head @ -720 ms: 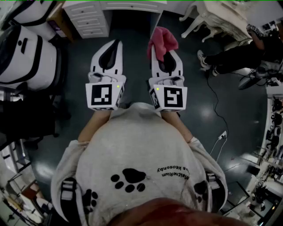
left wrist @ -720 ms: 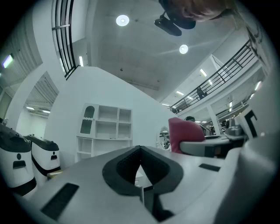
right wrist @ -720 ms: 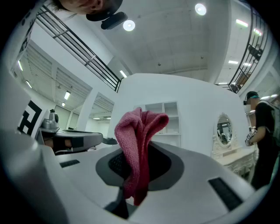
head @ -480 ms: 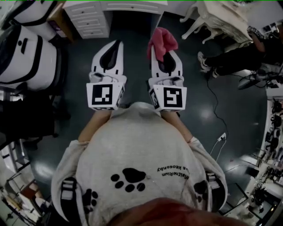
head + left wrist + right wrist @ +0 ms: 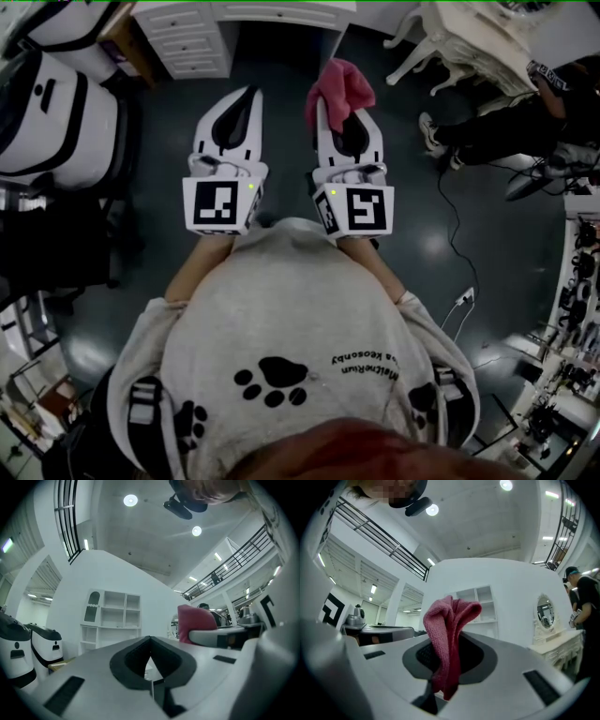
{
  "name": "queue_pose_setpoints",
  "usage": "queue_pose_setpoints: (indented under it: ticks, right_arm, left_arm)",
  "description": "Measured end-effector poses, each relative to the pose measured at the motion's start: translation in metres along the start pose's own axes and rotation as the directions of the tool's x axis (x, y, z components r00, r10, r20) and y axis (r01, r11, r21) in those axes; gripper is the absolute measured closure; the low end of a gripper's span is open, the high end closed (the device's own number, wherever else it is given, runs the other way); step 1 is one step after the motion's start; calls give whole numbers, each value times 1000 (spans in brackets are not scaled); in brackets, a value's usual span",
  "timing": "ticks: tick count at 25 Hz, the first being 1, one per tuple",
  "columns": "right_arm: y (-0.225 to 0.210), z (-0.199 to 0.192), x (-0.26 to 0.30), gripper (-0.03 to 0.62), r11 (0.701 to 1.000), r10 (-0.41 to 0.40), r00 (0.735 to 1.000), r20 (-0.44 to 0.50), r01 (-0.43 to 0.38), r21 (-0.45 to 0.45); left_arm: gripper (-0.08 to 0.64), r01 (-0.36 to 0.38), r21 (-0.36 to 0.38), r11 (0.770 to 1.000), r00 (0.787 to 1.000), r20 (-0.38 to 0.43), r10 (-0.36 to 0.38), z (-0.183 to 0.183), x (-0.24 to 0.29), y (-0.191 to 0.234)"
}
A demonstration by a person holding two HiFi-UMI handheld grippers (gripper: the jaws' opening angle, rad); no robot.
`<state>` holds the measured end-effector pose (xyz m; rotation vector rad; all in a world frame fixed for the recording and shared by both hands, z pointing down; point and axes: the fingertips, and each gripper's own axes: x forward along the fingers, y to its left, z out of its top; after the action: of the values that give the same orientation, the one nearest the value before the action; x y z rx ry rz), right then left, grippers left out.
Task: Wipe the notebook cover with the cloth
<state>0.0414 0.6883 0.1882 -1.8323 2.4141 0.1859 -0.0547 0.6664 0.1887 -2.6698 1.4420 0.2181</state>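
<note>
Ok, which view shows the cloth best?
The right gripper view: the cloth fills the centre, folded and pinched upright in the shut right gripper. The head view shows it from above as a pink bunch at that gripper's tip. The left gripper view catches only a pink corner off to the side.

dark glossy floor (image 5: 487, 216) all round, a pale glare on it at three o'clock. at twelve o'clock, a white chest of drawers (image 5: 192, 42); at one o'clock, a white table (image 5: 464, 37) on curved legs. bulky white rounded units (image 5: 52, 112) stand at ten o'clock. ahead, a plain white wall (image 5: 140, 578) with an open white shelf unit (image 5: 112, 616) against it. round ceiling lights (image 5: 131, 500) overhead, black gallery railings (image 5: 243, 557), and an oval mirror (image 5: 543, 611) above a white dresser (image 5: 562, 644).
</note>
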Motion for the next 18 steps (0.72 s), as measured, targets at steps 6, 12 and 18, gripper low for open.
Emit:
queue_pose_setpoints:
  ticks: [6,12,18]
  right_arm:
    - [-7,-14,13,514,1000,10,1000,-9,-10,21]
    - [-20,-26,58,514,1000,4,1000,-23,-3,21]
    - [-30,-44,134,514,1000,2,1000,-29,-2,-4]
  left_arm:
    - [549,-13,7,1000,1000,-15,13,-12,12,7]
    - [549,-27,-7,1000,999,-34,27,-28,46,36]
    - [549,-22,-12,1000,999,-28,21,-44,106,87]
